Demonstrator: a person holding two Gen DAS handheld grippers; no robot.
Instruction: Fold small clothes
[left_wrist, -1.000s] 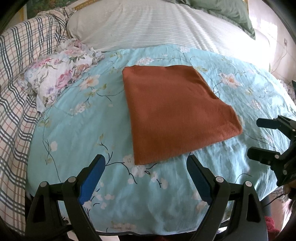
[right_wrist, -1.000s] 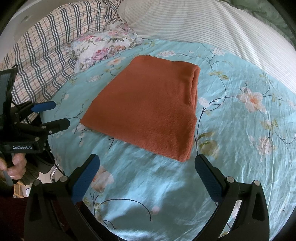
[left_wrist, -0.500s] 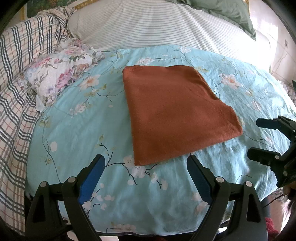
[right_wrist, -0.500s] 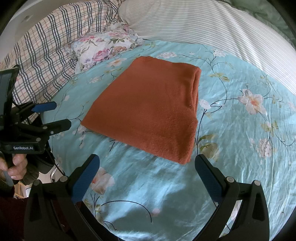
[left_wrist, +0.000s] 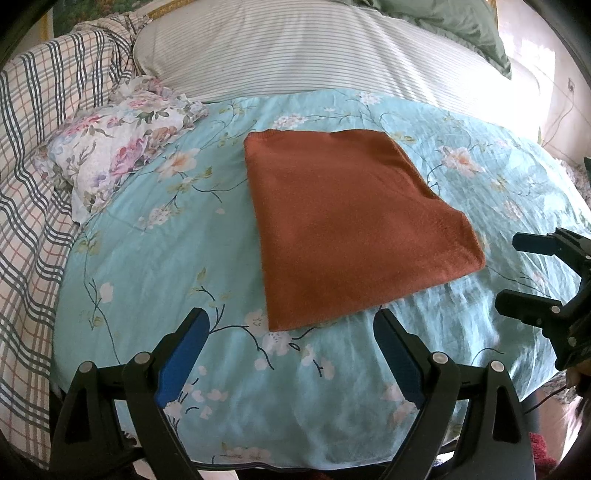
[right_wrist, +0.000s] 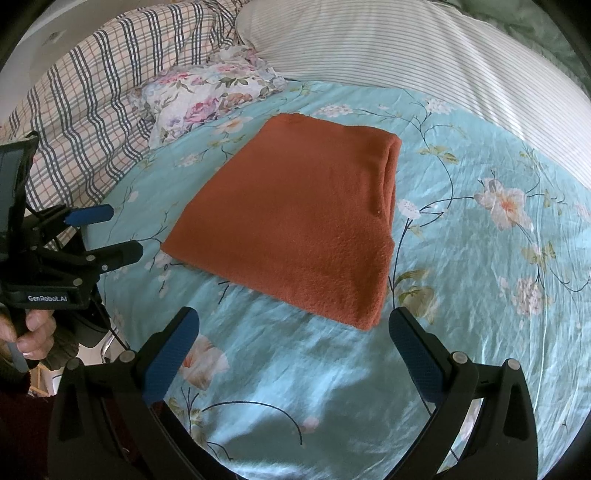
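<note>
Rust cloth (left_wrist: 351, 229) folded flat on bed (left_wrist: 147, 258), long axis near-to-far | left tool (left_wrist: 291, 332) spread, empty, nearest near-left corner | right tool (right_wrist: 293, 332) spread, empty, facing near-right corner

Soft daylight fills the room, brightest at the upper right of the left wrist view, where the pale wall (left_wrist: 546, 85) washes out to near white. The sheen on the turquoise floral sheet (right_wrist: 369, 369) breaks into glare patches near the lens, and the rust cloth (left_wrist: 351, 229) casts only a thin shadow along its near edge. Both fisheye views bow the bed into a dome, darken at the corners and soften toward the rim
</note>
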